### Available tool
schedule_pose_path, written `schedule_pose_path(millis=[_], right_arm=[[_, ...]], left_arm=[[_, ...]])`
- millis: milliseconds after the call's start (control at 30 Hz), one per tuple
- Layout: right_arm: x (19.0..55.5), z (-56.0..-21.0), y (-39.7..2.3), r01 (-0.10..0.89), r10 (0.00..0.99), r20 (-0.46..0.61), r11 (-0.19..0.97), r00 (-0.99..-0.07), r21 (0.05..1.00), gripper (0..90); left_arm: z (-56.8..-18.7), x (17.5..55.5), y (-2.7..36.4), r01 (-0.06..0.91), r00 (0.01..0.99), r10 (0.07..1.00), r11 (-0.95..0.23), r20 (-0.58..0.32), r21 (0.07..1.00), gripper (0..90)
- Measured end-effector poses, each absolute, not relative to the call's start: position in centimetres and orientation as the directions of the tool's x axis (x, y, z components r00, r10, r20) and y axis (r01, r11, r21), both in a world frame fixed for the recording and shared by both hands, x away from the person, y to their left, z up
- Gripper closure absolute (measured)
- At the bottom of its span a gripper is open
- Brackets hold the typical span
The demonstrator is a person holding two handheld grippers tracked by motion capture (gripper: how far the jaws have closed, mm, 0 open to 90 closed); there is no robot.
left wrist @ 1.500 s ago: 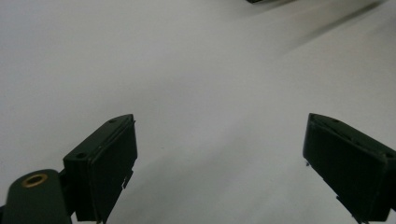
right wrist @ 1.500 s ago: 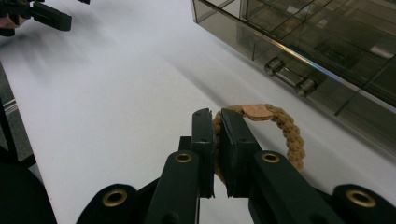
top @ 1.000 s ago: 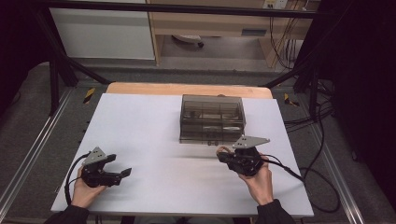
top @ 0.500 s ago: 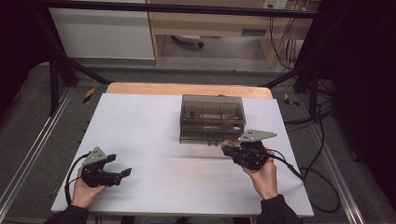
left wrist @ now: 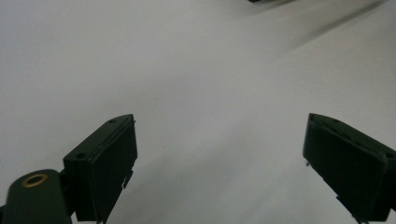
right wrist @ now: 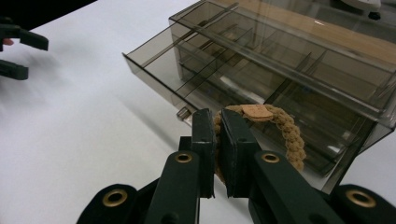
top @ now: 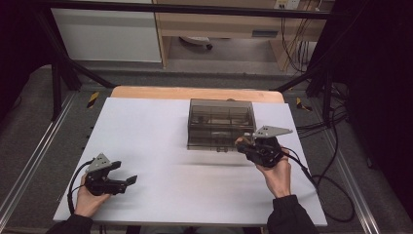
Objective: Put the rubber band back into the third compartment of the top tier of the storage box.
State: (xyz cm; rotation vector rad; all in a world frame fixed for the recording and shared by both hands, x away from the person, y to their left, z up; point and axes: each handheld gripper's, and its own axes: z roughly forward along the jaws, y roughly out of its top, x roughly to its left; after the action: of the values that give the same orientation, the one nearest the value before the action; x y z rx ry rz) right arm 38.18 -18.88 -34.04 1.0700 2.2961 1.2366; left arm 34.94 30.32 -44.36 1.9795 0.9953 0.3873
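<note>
Two tongs: right tongs [right wrist: 217, 140] clamping half-hidden braided bracelet [right wrist: 285, 133], left tongs [left wrist: 219, 163] open.

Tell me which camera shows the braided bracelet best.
The right gripper view: the tan braided bracelet sits close up, clamped between the jaws of the right hand-held gripper, in front of the smoky drawer box. In the high view it is a small tan speck at that gripper. The left gripper view faces the white table.

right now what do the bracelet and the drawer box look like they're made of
The bracelet, pinched in the right hand-held gripper, looks like tan braided cord, matte and knotty, with a small flat tag, perhaps leather. The drawer box looks like smoke-tinted clear plastic, glossy: its dividers show through the walls.
</note>
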Motion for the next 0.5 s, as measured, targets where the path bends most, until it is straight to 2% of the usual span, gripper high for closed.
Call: schedule_pose_path(millis=[500], right_arm=[[40.8,-33.9,-19.3,0.478,0.779,0.061,0.320,-0.625,0.818,84.6]], left_arm=[[-44.4,35.0,30.3,0.499,0.636,0.766,-0.315,-0.094,0.808,9.6]])
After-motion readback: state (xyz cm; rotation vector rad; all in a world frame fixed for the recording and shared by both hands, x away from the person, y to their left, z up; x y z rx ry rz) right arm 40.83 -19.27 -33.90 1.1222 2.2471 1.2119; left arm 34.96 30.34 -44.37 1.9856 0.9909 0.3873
